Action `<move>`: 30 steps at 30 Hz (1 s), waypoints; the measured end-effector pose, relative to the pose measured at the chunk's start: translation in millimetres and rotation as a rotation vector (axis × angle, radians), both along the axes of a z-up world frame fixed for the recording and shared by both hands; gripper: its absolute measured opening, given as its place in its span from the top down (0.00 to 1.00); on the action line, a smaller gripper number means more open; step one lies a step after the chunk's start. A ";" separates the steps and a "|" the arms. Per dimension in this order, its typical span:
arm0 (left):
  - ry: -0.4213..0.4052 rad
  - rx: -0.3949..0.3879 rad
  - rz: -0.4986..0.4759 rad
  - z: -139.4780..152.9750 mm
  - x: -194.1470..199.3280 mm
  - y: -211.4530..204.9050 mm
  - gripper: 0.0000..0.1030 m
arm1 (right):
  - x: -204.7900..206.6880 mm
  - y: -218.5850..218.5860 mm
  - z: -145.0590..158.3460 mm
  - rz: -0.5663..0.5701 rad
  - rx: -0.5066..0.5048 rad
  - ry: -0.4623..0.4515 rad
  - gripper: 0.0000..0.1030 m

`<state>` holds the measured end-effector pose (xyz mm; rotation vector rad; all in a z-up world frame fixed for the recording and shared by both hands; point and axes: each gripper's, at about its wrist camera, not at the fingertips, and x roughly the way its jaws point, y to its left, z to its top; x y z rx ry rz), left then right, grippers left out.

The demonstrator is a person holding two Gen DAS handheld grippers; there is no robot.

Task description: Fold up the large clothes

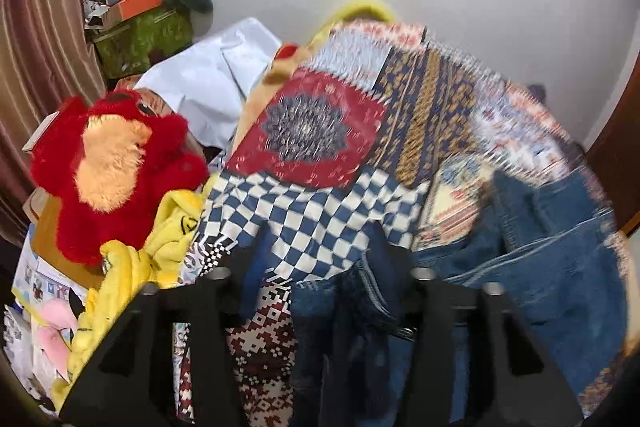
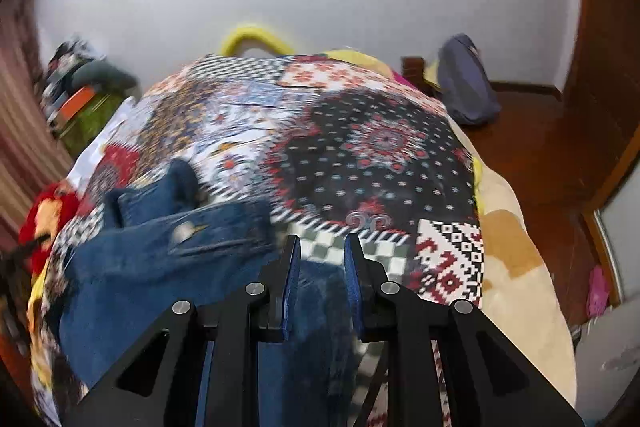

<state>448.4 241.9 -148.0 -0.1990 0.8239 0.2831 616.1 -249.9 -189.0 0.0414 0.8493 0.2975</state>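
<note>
Blue denim jeans (image 1: 552, 259) lie crumpled on a patchwork bedspread (image 1: 312, 135). In the left wrist view my left gripper (image 1: 320, 267) has its black fingers spread wide, with denim bunched between and over them; a grip cannot be confirmed. In the right wrist view the jeans (image 2: 160, 259) spread over the bed's near left part. My right gripper (image 2: 322, 247) hovers over the jeans' near edge with a narrow gap between its blue-padded fingers (image 2: 294, 267), and nothing is pinched between the tips. The bedspread (image 2: 380, 147) covers the bed beyond.
A red plush toy (image 1: 112, 167) and yellow cloth (image 1: 132, 267) lie left of the bed. White fabric (image 1: 208, 83) and a cluttered green box (image 1: 136, 39) stand behind. A grey bag (image 2: 464, 83) sits on the wooden floor (image 2: 540, 155) at the right. A cream blanket (image 2: 516, 267) hangs off the bed's right side.
</note>
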 end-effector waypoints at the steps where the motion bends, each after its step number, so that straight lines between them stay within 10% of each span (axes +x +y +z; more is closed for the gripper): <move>1: -0.010 -0.002 -0.008 4.4 -2.8 -1.1 0.37 | -6.2 5.2 4.0 0.022 -0.008 -0.010 0.83; 10: 0.101 -0.010 -0.147 -9.1 -18.7 -47.3 0.10 | -48.7 85.2 17.8 0.264 -0.009 -0.031 0.83; 20: 0.272 -0.096 -0.300 -73.2 12.4 -92.8 0.08 | -35.7 163.5 -41.9 0.413 0.003 0.165 0.83; 30: 0.286 0.007 -0.144 -86.0 68.1 -31.7 0.03 | 1.9 134.1 -60.7 0.294 -0.061 0.122 0.83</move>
